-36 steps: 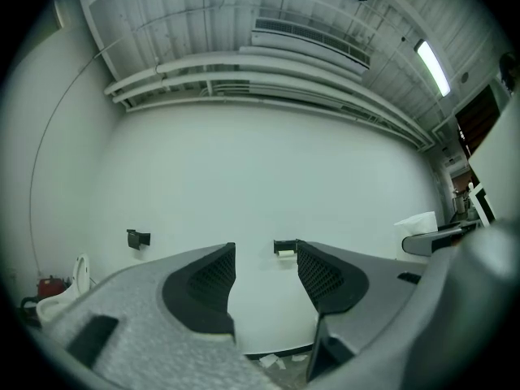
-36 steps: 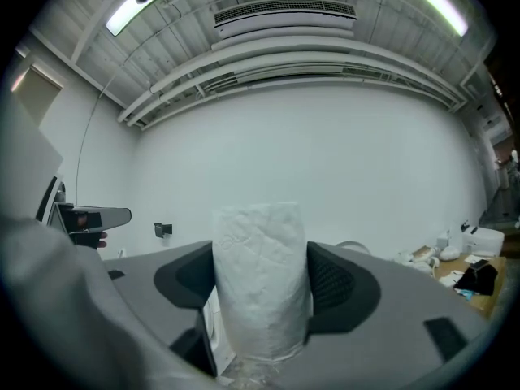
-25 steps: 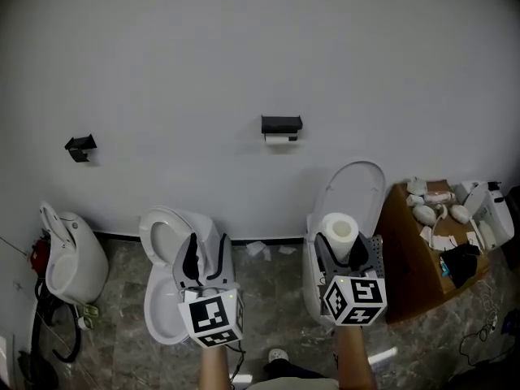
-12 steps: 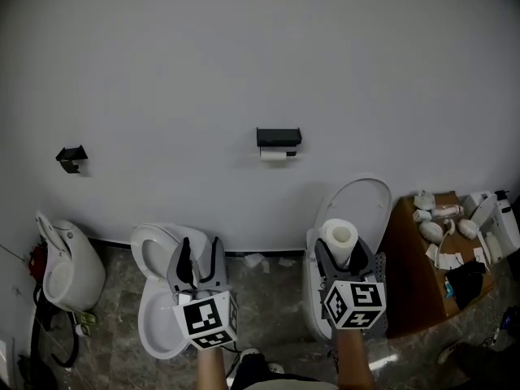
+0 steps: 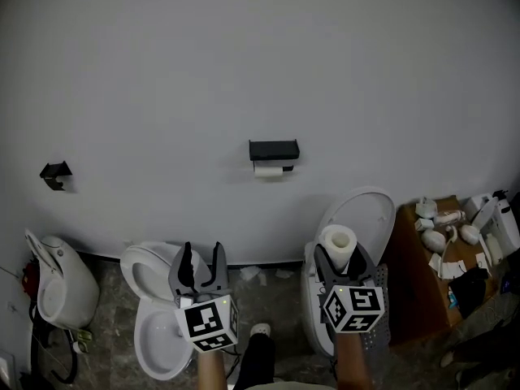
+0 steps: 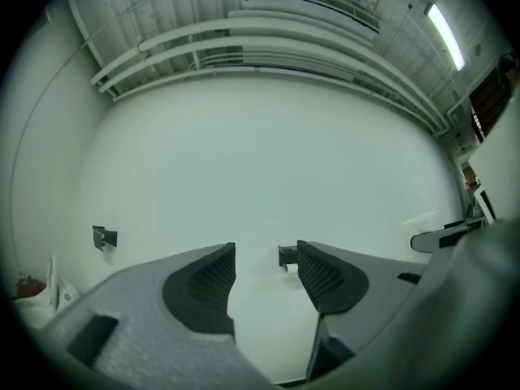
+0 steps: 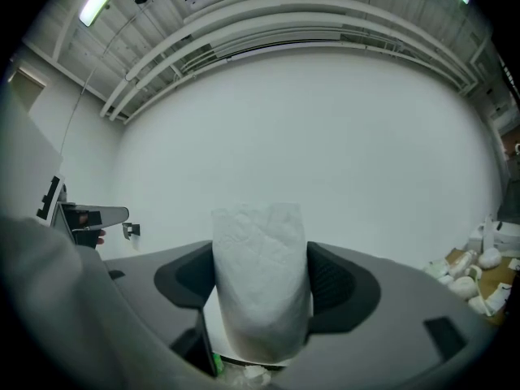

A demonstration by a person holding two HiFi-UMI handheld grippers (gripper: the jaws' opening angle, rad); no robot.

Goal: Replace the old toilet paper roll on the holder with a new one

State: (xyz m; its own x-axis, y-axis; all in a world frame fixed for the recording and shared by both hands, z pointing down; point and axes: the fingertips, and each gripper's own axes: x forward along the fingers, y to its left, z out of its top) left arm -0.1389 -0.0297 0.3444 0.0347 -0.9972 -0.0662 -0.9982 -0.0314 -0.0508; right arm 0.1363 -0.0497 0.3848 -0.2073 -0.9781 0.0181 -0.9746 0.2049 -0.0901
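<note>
Closing in on the wall (image 5: 244,63) since a second ago, bringing the black holder (image 5: 274,149) lower in the head view. Carrying the new roll (image 5: 338,240) upright, clamped between the jaws of the right gripper (image 5: 340,257). Keeping the left gripper (image 5: 201,254) spread wide and empty, with the holder framed in its gap. Still well short of the old roll (image 5: 268,169), hanging under the holder mid-wall, far from either side edge. Looks like approach only, with the swap not yet begun.
</note>
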